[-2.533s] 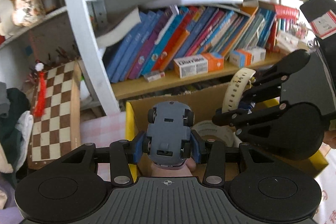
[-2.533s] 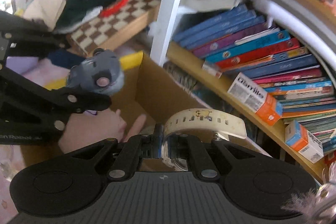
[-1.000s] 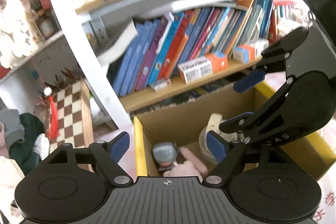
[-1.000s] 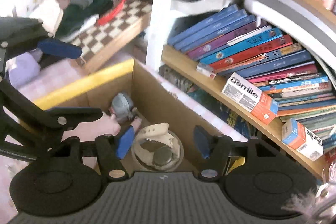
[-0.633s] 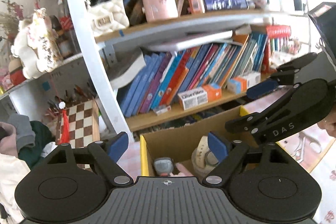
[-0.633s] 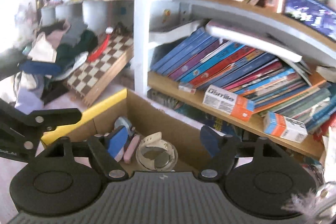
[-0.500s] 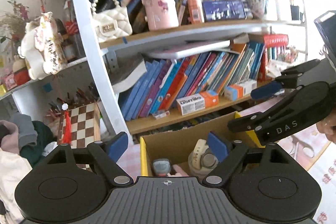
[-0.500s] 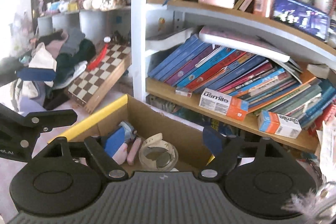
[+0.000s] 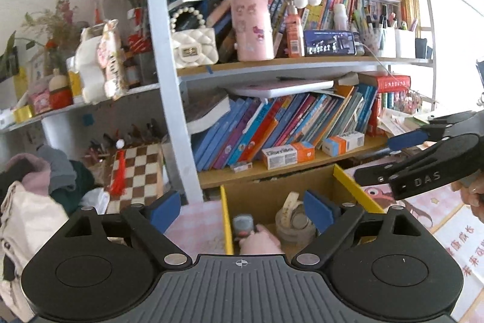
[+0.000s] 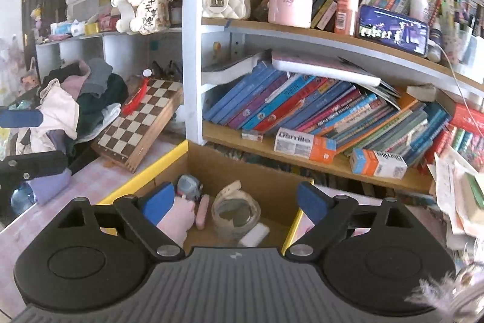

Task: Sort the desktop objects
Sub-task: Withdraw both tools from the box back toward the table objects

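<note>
I had both jaws opening with nothing between them: the left hand-held gripper (image 9: 242,209) and the right hand-held gripper (image 10: 234,202) hung above the box (image 10: 242,171). In it, the toy car (image 10: 189,185) lay at 10 o'clock of the watch (image 10: 234,209). I judged both light; the car rigid, best pinched across its sides, the strap floppy.

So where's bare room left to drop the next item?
Inside the cardboard box, the bare floor along the back wall behind the watch. Its left side is crowded: toy car, pink items. Outside, the pink tabletop between box and chessboard is bare.
</note>
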The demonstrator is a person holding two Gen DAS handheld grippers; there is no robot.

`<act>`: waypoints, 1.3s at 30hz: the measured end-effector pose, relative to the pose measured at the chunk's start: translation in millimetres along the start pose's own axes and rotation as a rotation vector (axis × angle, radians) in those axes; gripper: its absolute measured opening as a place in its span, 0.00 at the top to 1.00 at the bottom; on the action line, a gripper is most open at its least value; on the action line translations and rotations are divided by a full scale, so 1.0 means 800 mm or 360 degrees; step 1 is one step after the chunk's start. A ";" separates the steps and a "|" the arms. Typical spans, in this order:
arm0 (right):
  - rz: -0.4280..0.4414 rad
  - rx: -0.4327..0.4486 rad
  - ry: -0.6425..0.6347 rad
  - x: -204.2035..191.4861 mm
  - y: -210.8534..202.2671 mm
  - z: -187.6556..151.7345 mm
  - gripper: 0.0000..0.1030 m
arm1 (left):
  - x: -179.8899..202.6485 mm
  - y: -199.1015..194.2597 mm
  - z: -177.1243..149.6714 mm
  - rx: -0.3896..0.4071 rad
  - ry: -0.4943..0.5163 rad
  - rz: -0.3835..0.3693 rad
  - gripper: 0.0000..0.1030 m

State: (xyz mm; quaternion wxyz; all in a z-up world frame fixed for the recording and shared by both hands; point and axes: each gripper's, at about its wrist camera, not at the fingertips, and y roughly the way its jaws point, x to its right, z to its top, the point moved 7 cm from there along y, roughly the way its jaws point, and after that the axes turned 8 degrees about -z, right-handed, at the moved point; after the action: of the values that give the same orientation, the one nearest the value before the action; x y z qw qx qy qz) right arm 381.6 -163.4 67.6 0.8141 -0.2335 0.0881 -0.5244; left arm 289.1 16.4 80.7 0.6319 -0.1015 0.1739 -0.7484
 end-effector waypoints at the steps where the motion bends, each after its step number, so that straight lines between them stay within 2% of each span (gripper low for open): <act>1: -0.0013 -0.0009 0.0002 -0.003 -0.005 -0.005 0.13 | -0.003 -0.005 -0.005 -0.0008 -0.0005 -0.0001 0.12; 14: -0.0167 -0.0175 0.0034 -0.040 -0.053 -0.091 0.08 | -0.042 -0.061 -0.077 -0.0120 -0.0090 -0.0002 0.12; 21: -0.0228 -0.0230 0.0022 -0.063 -0.070 -0.133 0.04 | -0.050 -0.082 -0.116 -0.0206 -0.0073 0.0003 0.12; 30: -0.0230 -0.0368 0.0007 -0.097 -0.075 -0.192 0.04 | -0.043 -0.091 -0.169 -0.0347 -0.0057 -0.0025 0.12; 39: -0.0193 -0.0459 0.0009 -0.127 -0.068 -0.221 0.04 | -0.036 -0.087 -0.205 -0.0450 -0.0091 -0.0056 0.12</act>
State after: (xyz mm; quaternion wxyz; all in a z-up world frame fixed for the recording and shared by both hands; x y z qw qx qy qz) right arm 224.5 -141.7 -71.7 0.7388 -0.3514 0.1505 -0.5551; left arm 170.0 75.8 -40.8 0.6027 -0.2137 0.2577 -0.7243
